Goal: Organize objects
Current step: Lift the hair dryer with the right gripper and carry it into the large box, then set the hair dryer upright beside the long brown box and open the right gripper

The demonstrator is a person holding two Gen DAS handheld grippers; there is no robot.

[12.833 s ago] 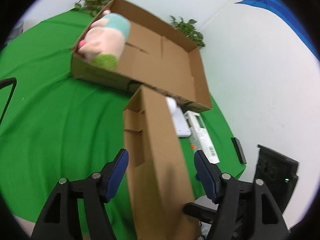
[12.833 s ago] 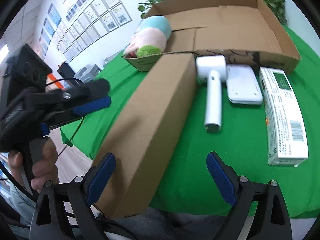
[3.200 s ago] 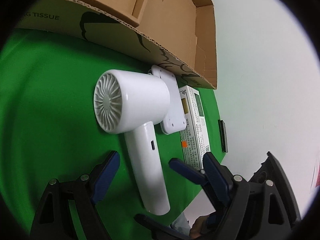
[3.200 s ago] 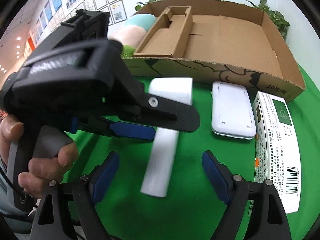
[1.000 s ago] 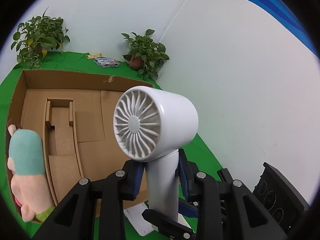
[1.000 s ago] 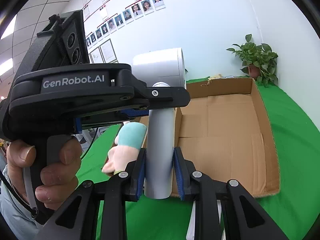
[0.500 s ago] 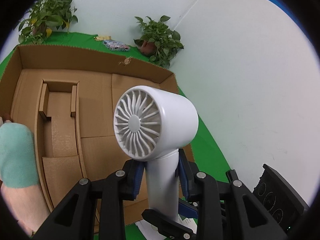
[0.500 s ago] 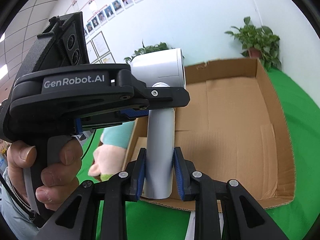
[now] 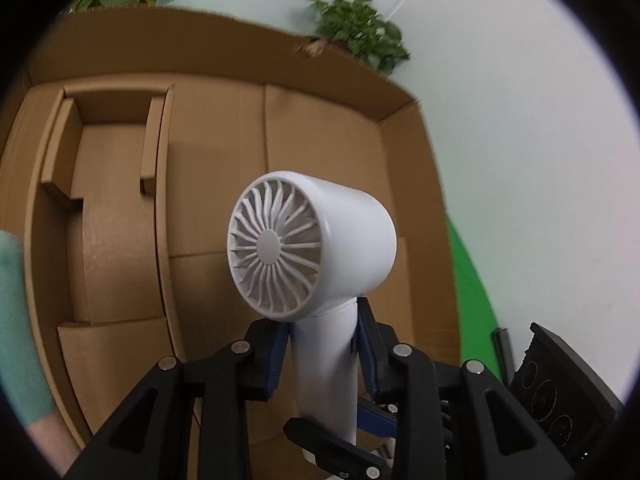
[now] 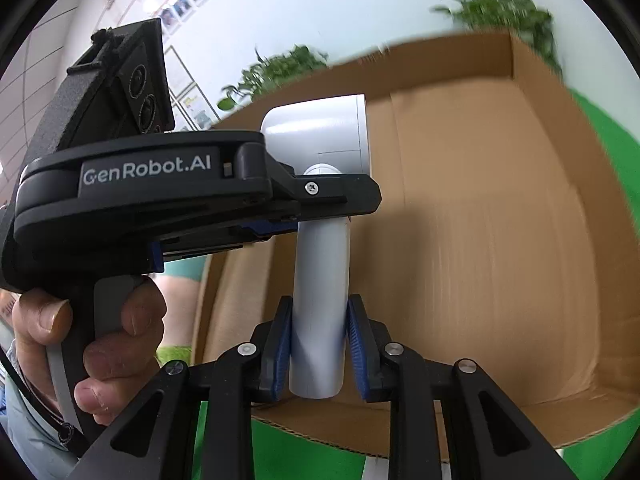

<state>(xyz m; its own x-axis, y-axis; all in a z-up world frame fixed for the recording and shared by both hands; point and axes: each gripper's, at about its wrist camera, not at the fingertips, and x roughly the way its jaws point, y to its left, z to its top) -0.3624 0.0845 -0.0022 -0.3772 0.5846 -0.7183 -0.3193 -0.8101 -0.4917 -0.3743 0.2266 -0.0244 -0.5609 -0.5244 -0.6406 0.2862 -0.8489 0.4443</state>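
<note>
A white hair dryer (image 9: 308,248) is held upright over the open cardboard box (image 9: 320,128). My left gripper (image 9: 324,344) is shut on its handle just under the head. My right gripper (image 10: 320,344) is shut on the lower end of the same handle (image 10: 320,304). The left gripper's black body (image 10: 160,184) crosses the right wrist view at the left. The box floor (image 10: 500,240) lies behind and below the dryer. A narrow cardboard insert (image 9: 108,208) lies inside the box on the left, next to a plush toy with a teal top (image 9: 20,320).
The box stands on a green cloth (image 9: 472,304). Potted plants (image 9: 356,36) stand behind the box against a white wall. A black device (image 9: 560,396) sits at the right edge of the table. A white object's edge (image 10: 380,470) shows in front of the box.
Both grippers have carried the hair dryer forward and lower, so that the box fills more of both views. The grip on the handle is unchanged.
</note>
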